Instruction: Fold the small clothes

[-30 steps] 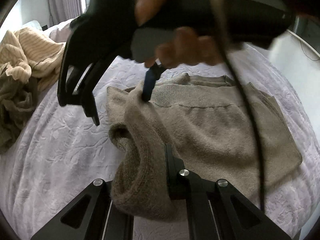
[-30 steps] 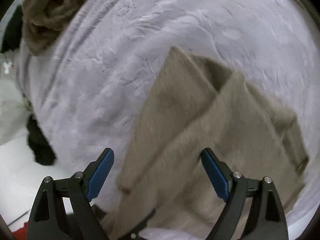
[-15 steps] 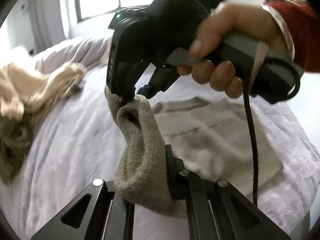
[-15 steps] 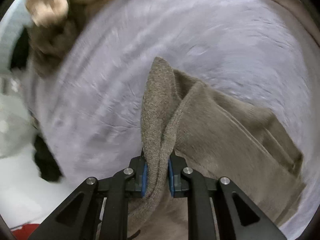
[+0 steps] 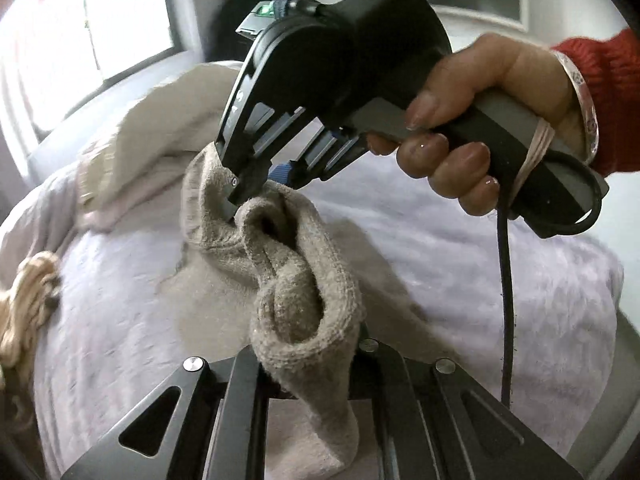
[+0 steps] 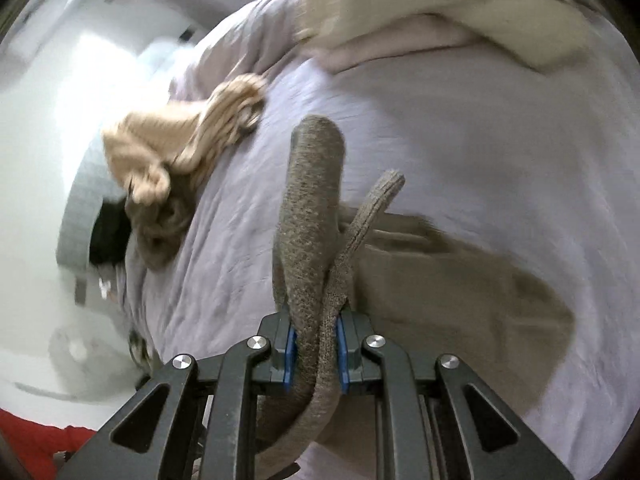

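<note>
Both the left gripper [image 5: 308, 364] and right gripper [image 6: 314, 354] are clamping their jaws on one edge of the sweater [image 6: 460, 276], lifting it off the bed [image 6: 480, 140], folding barely begun, unfolded clothes [image 6: 176, 168] lying at ten o'clock.

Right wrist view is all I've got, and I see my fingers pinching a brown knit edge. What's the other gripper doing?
Observer: The left gripper is shut on the same brown sweater, on a thick rolled fold of it.
Operator: How do the two grips sit against each other?
Observer: In the left wrist view, the right gripper bites the fold farther away and higher, so the knit bridges the two.
Operator: Anything near my handle I should know about?
Observer: A black cable hangs from the right handle straight down, in front of the lilac bedspread.
</note>
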Tool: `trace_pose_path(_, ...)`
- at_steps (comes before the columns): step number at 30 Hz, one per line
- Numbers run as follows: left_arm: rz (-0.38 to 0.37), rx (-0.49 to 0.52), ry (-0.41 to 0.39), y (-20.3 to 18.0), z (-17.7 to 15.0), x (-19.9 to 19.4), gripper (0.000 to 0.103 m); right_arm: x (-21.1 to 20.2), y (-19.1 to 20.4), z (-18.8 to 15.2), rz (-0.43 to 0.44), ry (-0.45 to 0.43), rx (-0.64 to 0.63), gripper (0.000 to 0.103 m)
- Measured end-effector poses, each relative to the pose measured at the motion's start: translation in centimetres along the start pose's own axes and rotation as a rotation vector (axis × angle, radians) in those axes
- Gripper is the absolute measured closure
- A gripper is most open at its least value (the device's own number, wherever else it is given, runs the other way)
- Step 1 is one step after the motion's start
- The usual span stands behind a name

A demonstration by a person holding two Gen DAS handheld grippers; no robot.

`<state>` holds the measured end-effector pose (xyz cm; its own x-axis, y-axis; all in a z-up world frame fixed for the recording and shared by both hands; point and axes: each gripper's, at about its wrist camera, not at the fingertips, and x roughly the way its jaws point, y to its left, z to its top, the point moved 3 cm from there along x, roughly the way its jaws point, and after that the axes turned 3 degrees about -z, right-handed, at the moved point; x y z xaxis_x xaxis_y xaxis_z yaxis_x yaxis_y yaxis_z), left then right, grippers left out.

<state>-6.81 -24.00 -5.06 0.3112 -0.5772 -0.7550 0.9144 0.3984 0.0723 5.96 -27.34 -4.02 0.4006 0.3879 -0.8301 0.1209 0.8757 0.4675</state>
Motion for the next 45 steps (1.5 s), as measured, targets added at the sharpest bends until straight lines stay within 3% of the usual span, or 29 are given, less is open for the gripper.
trace_pose_path(6, -0.052, 0.056, 0.147, -4.2, -2.3, 6.3, 0.095, 0.6, -10.3, -4.2, -0.041, -0.027, 0.18, 0.085)
trace_pose_path(9, -0.047, 0.085, 0.154, -5.1, -2.7, 6.9, 0.095, 3.7, -14.9, -6.9, -0.044, -0.005, 0.299, 0.085)
trace_pose_path(12, -0.037, 0.09, 0.143, -5.0, -2.4, 6.3, 0.095, 4.4, -16.2, -8.0, 0.028, -0.054, 0.377, 0.085)
trace_pose_path(18, -0.036, 0.082, 0.153, -4.9, -2.5, 6.5, 0.094, 2.4, -14.9, -8.1, 0.044, -0.097, 0.322, 0.085)
trace_pose_path(19, -0.042, 0.076, 0.162, -4.7, -2.7, 6.6, 0.091, 2.4, -15.2, -8.2, 0.034, -0.097, 0.326, 0.085)
trace_pose_path(20, -0.046, 0.07, 0.166, -4.5, -3.0, 6.4, 0.069, 2.5, -15.7, -8.5, 0.019, -0.092, 0.331, 0.085)
trace_pose_path(21, -0.046, 0.064, 0.161, -4.2, -2.9, 6.2, 0.034, 2.8, -16.2, -8.8, 0.003, -0.083, 0.34, 0.085)
trace_pose_path(22, -0.036, 0.054, 0.135, -3.8, -3.0, 5.6, 0.022, 3.1, -16.6, -9.1, 0.008, -0.081, 0.359, 0.085)
trace_pose_path(23, -0.035, 0.041, 0.097, -3.4, -3.0, 4.4, 0.018, 3.1, -16.9, -9.4, 0.021, -0.086, 0.385, 0.084)
trace_pose_path(25, -0.071, 0.022, 0.113, -2.9, -3.3, 3.3, 0.018, 2.9, -17.4, -9.9, 0.021, -0.099, 0.425, 0.072)
trace_pose_path(27, -0.093, -0.034, 0.139, -1.6, -3.8, 2.2, 0.018, 2.4, -17.6, -10.5, 0.01, -0.098, 0.449, 0.068)
trace_pose_path(35, -0.079, -0.525, 0.272, 9.4, -9.1, 1.5, 0.018, -2.1, -16.4, -14.9, -0.014, -0.125, 0.497, 0.062)
trace_pose_path(38, -0.173, -0.67, 0.333, 11.3, -11.2, 2.7, 0.018, -3.2, -14.6, -16.6, 0.007, -0.117, 0.491, 0.046)
trace_pose_path(40, -0.241, -0.724, 0.366, 11.3, -11.9, 3.8, 0.018, -3.6, -13.4, -17.4, 0.013, -0.116, 0.467, 0.043)
trace_pose_path(41, -0.27, -0.737, 0.378, 10.9, -12.2, 4.1, 0.022, -3.6, -12.7, -17.7, 0.004, -0.11, 0.443, 0.043)
trace_pose_path(42, -0.287, -0.742, 0.388, 10.6, -12.3, 4.6, 0.04, -3.6, -12.1, -18.0, -0.011, -0.105, 0.423, 0.043)
trace_pose_path(44, -0.315, -0.71, 0.407, 9.7, -11.9, 5.0, 0.061, -2.9, -10.7, -18.7, -0.067, -0.067, 0.362, 0.047)
trace_pose_path(45, -0.303, -0.688, 0.403, 10.0, -11.6, 5.2, 0.064, -2.5, -10.3, -19.0, -0.098, -0.043, 0.339, 0.071)
